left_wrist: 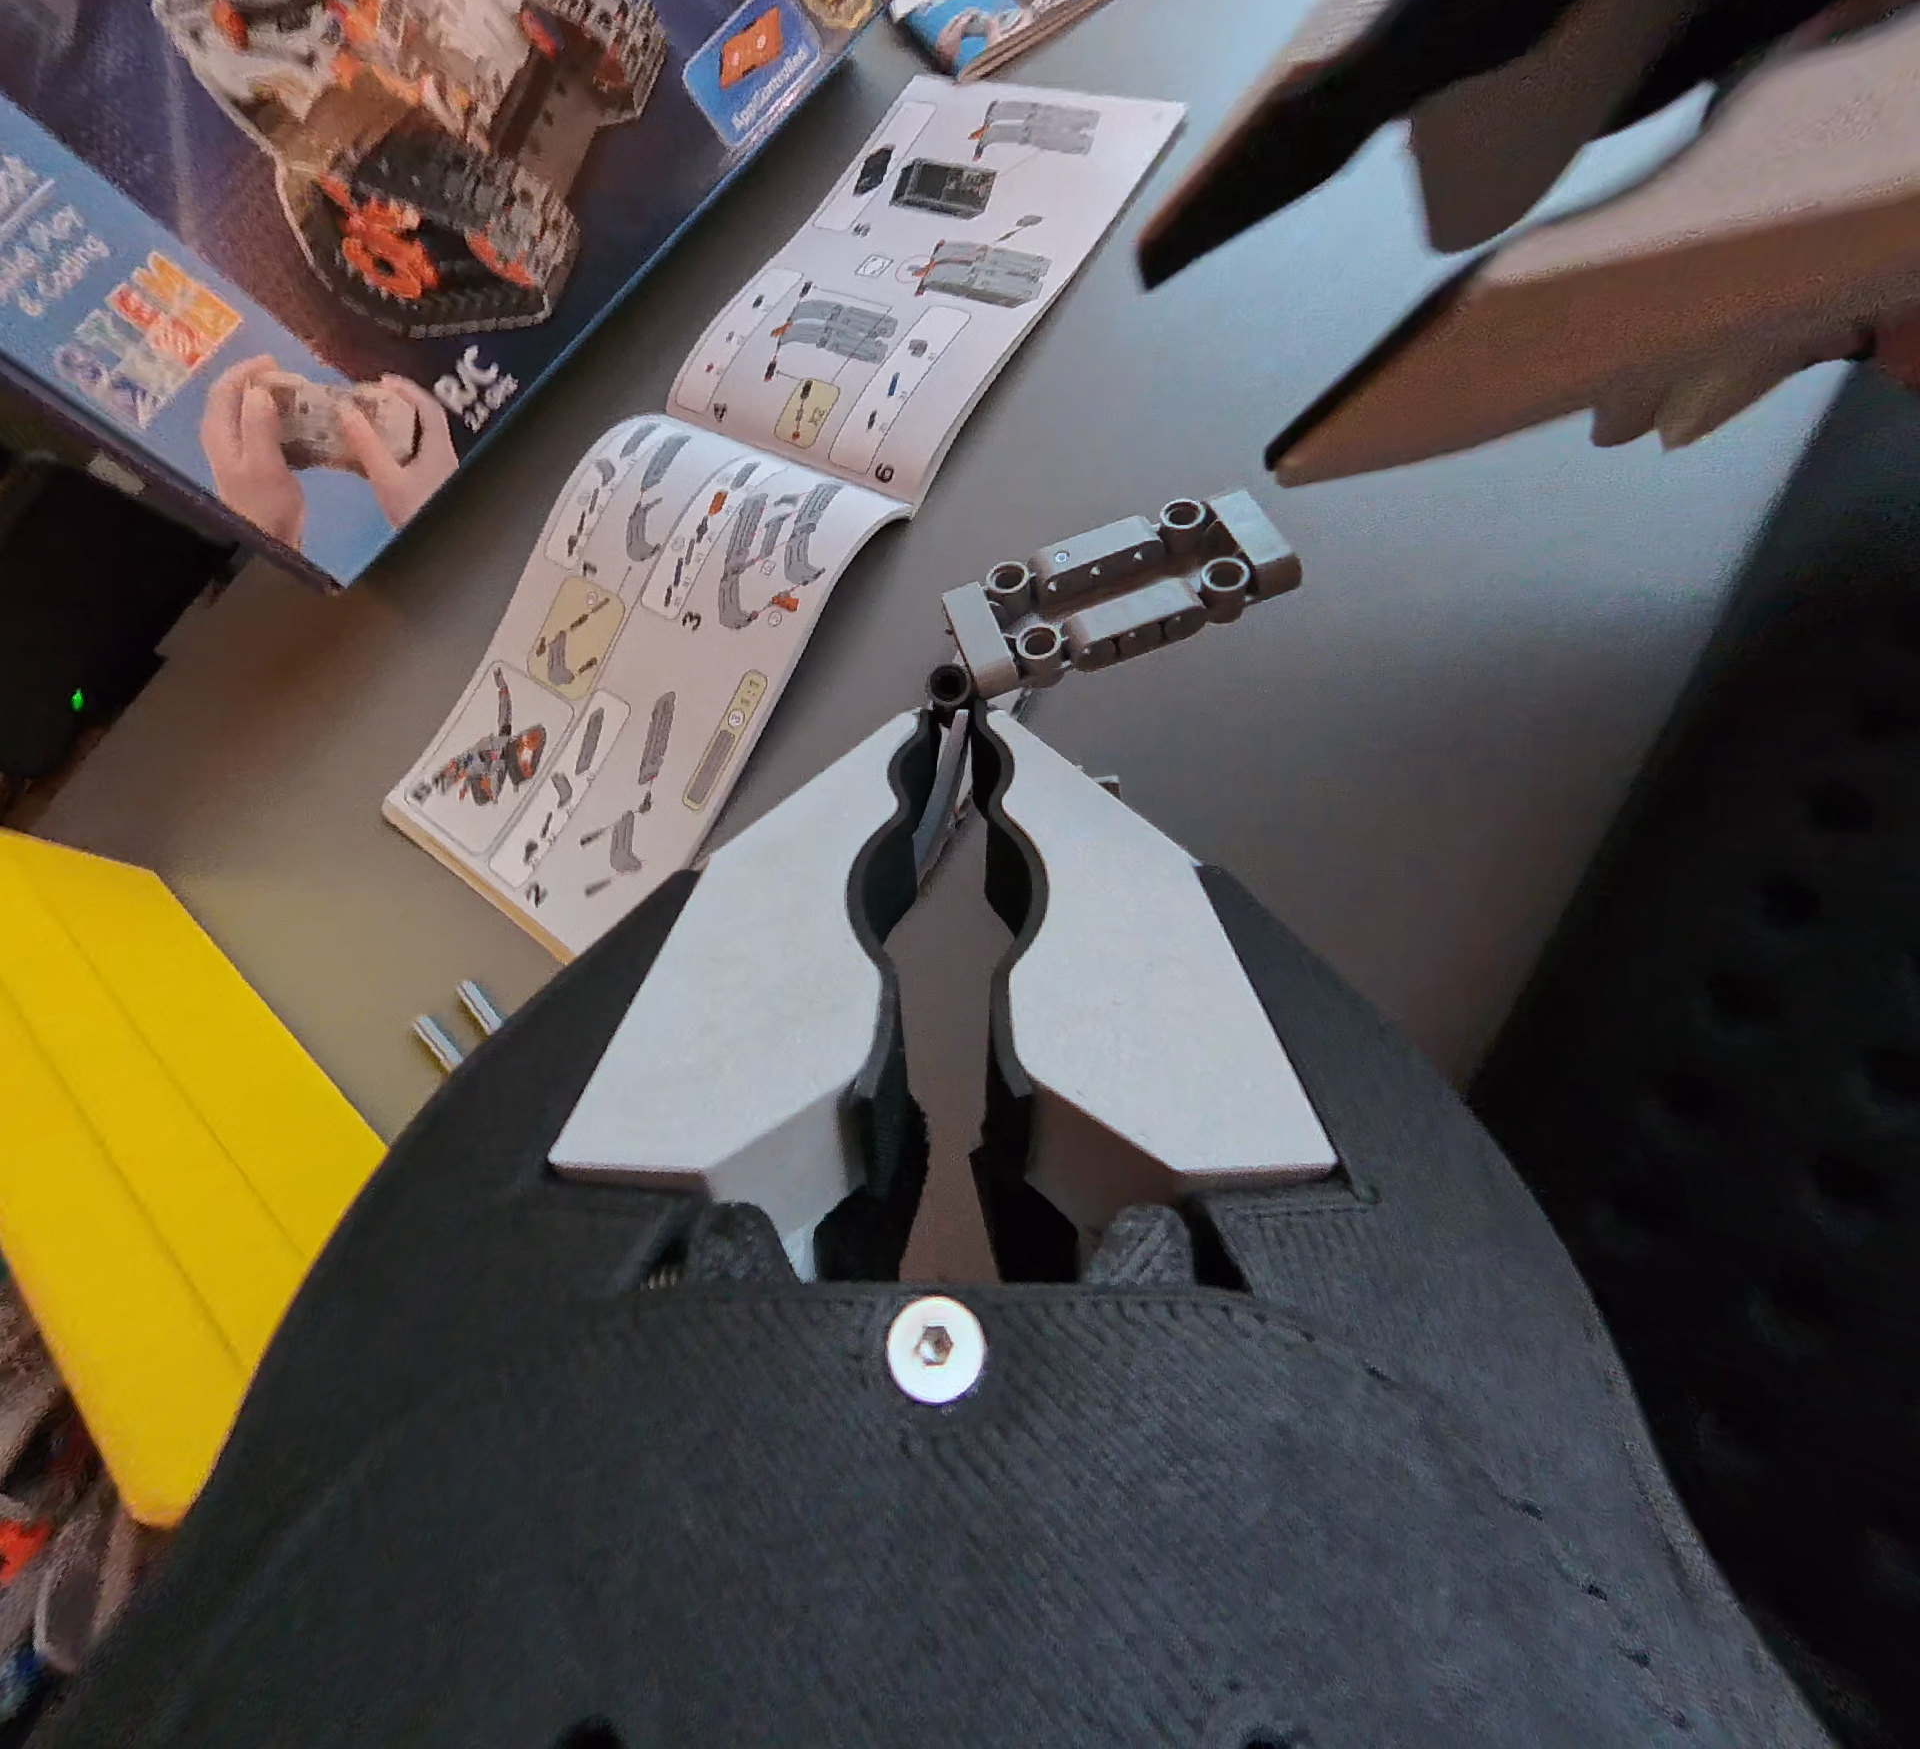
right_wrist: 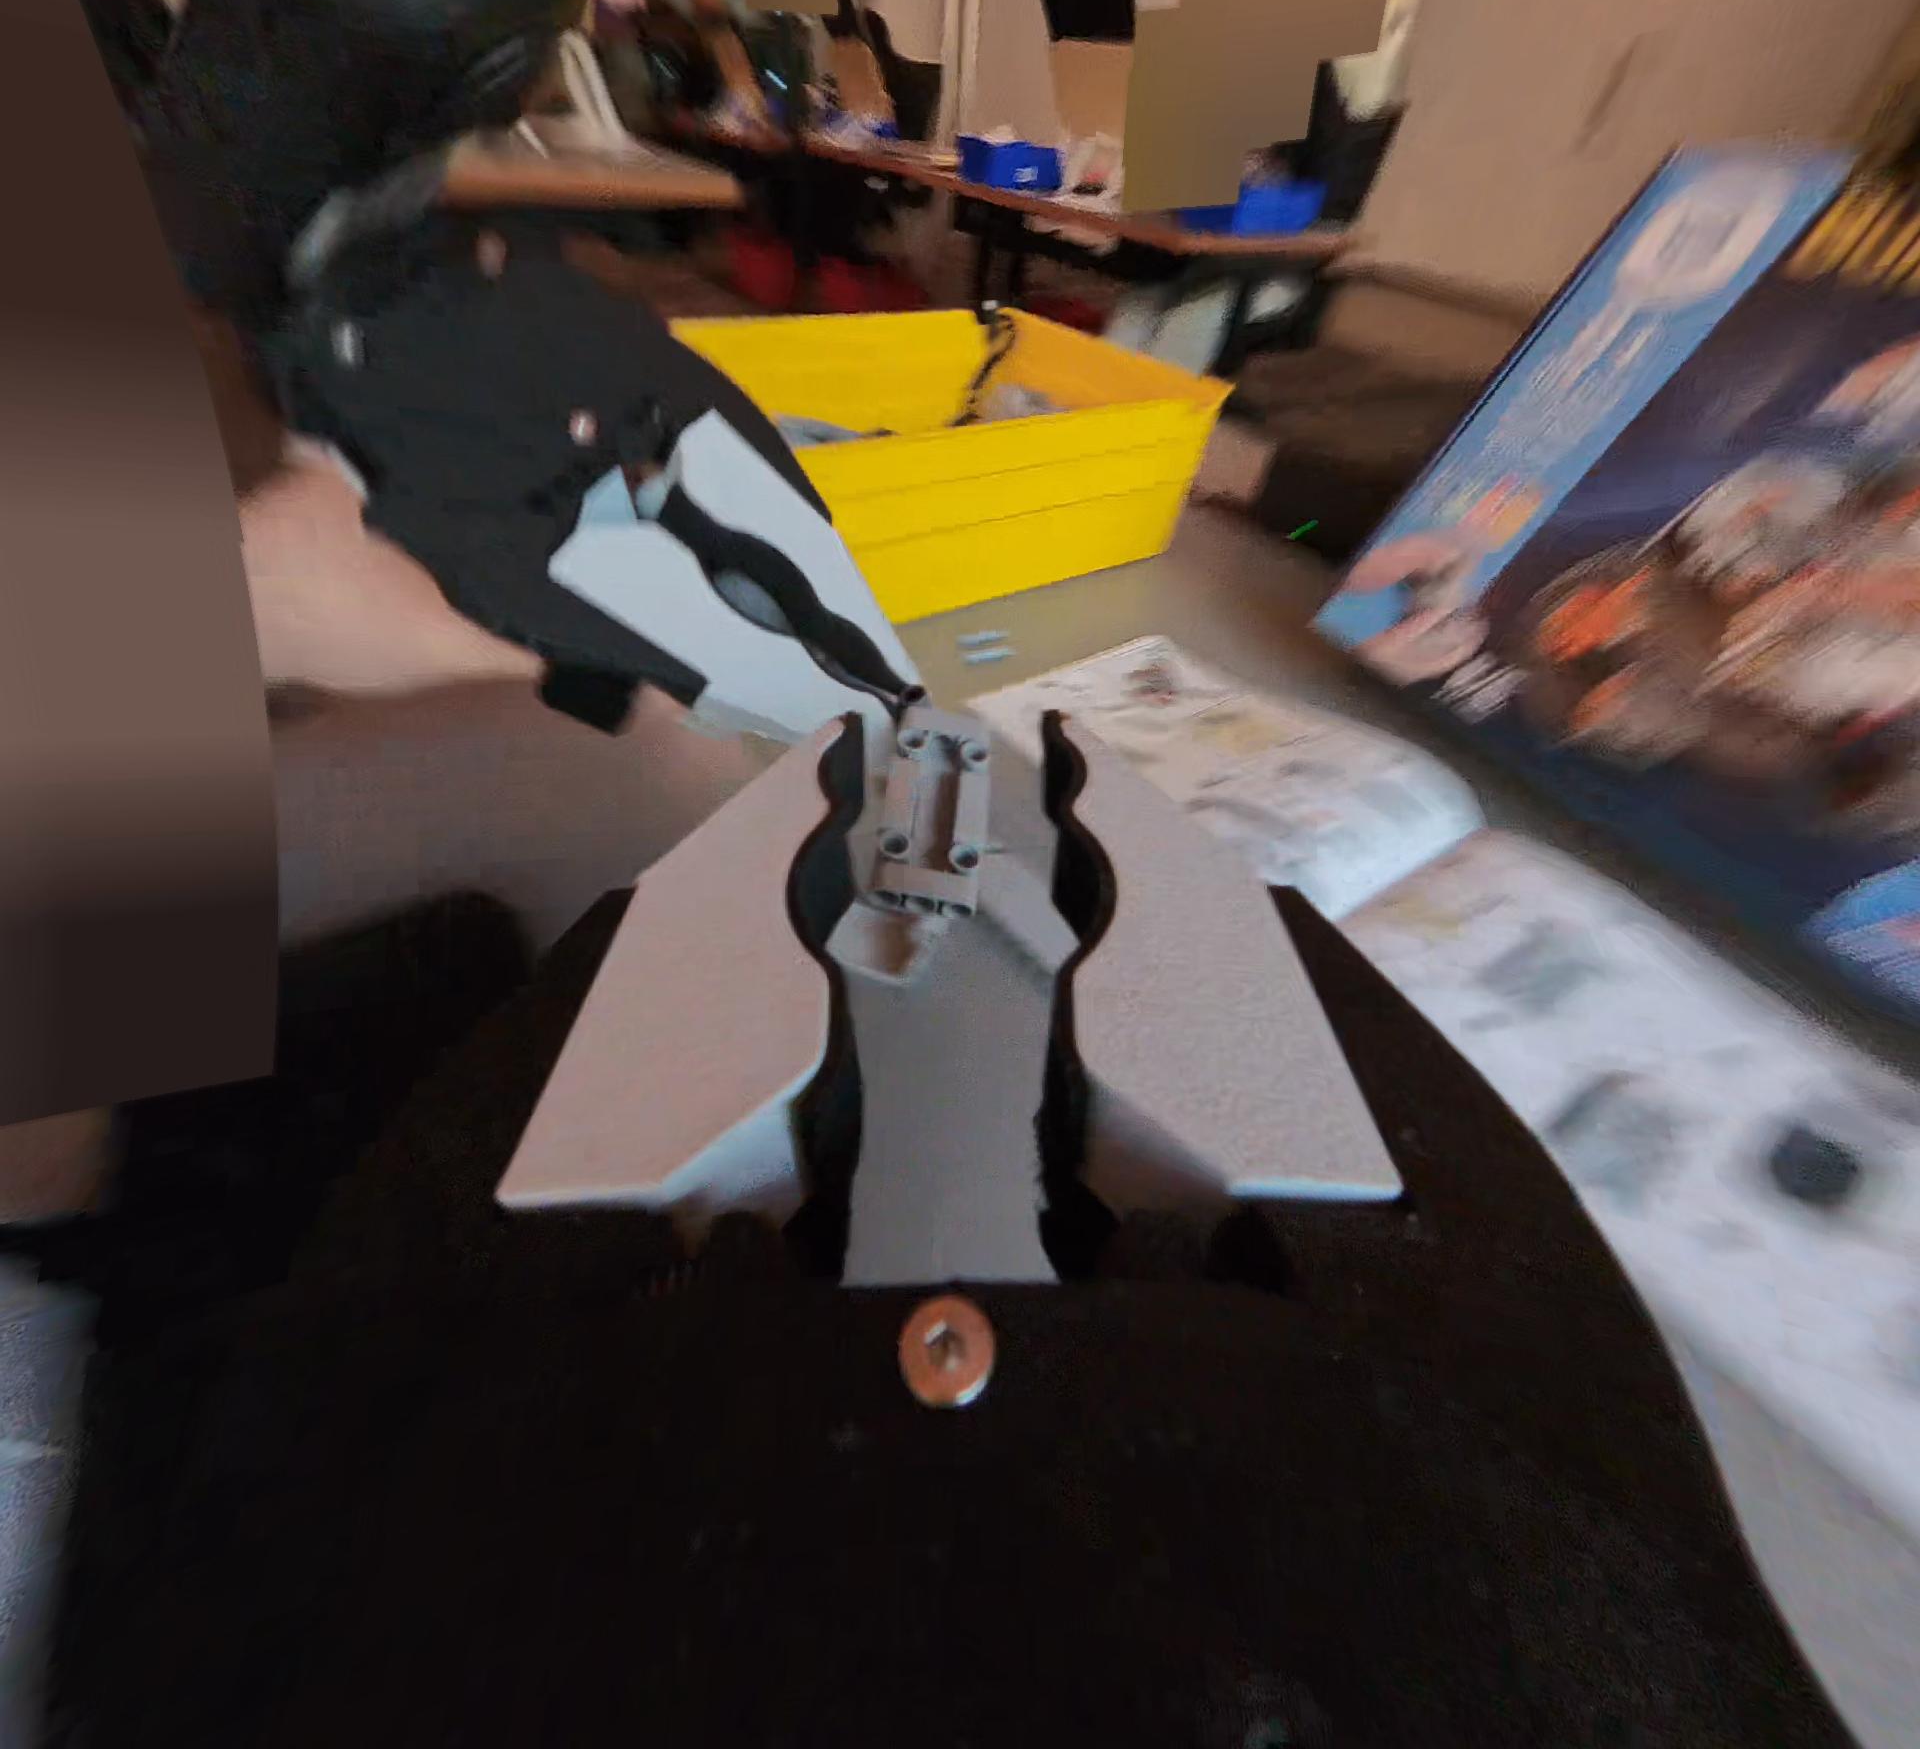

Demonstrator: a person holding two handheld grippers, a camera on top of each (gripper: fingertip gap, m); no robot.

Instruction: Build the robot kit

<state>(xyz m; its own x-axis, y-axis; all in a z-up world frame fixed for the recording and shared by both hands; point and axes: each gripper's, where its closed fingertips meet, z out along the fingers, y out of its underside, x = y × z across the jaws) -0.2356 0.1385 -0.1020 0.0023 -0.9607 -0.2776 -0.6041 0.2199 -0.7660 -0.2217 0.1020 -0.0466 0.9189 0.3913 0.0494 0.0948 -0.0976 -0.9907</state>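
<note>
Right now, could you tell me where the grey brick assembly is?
The grey brick assembly sits just beyond the left gripper tips, right of the open instruction booklet, below the open right gripper.

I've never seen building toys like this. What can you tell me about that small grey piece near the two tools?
The grey piece looks like plastic: two short beams side by side, capped by a flat block at each end, with four round holes near the corners. It seems raised off the dark table. A small black pin at one end is pinched by the left gripper, whose jaws are nearly closed. The right gripper is open around it, not visibly touching.
</note>
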